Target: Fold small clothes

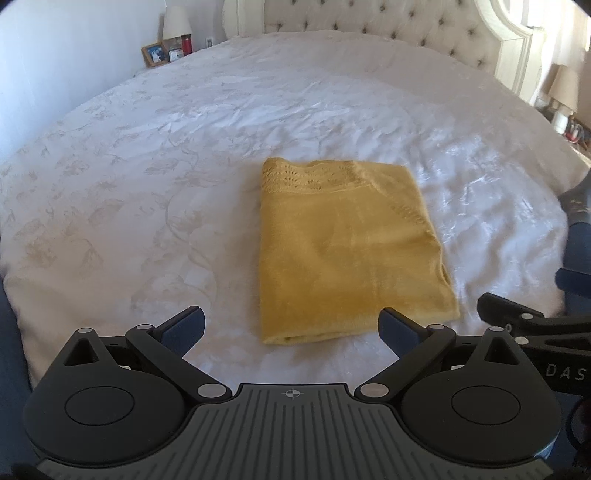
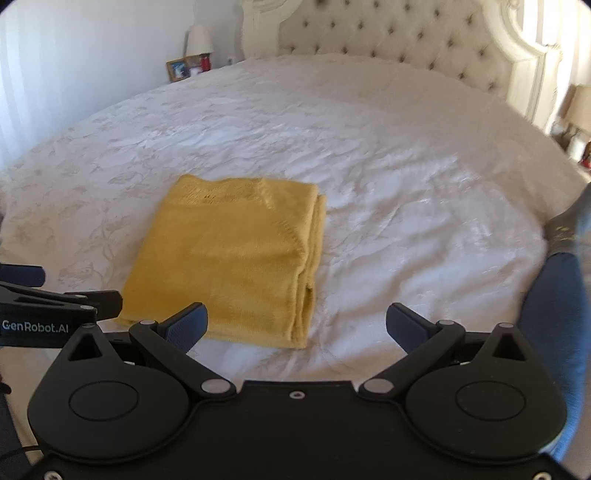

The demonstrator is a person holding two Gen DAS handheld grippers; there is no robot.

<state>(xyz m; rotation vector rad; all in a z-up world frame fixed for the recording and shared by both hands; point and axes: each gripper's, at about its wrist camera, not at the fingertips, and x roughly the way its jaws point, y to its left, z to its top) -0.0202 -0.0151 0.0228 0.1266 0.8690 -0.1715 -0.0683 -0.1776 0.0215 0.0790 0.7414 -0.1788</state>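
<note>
A yellow knitted garment (image 1: pixel 347 251) lies folded into a neat rectangle on the white bedspread (image 1: pixel 147 166). My left gripper (image 1: pixel 291 328) hovers just before its near edge, open, with nothing between the fingers. In the right wrist view the same folded garment (image 2: pixel 232 266) sits left of centre, its stacked fold edges facing right. My right gripper (image 2: pixel 297 325) is open and empty near the garment's near right corner. The left gripper's side (image 2: pixel 55 306) shows at the left edge of that view.
A tufted headboard (image 1: pixel 369 26) stands at the far end of the bed. A bedside table with a lamp (image 1: pixel 176 22) and photo frames (image 1: pixel 153 53) is far left; another lamp (image 1: pixel 565 88) is right. A dark blue cloth (image 2: pixel 554 321) lies at the bed's right edge.
</note>
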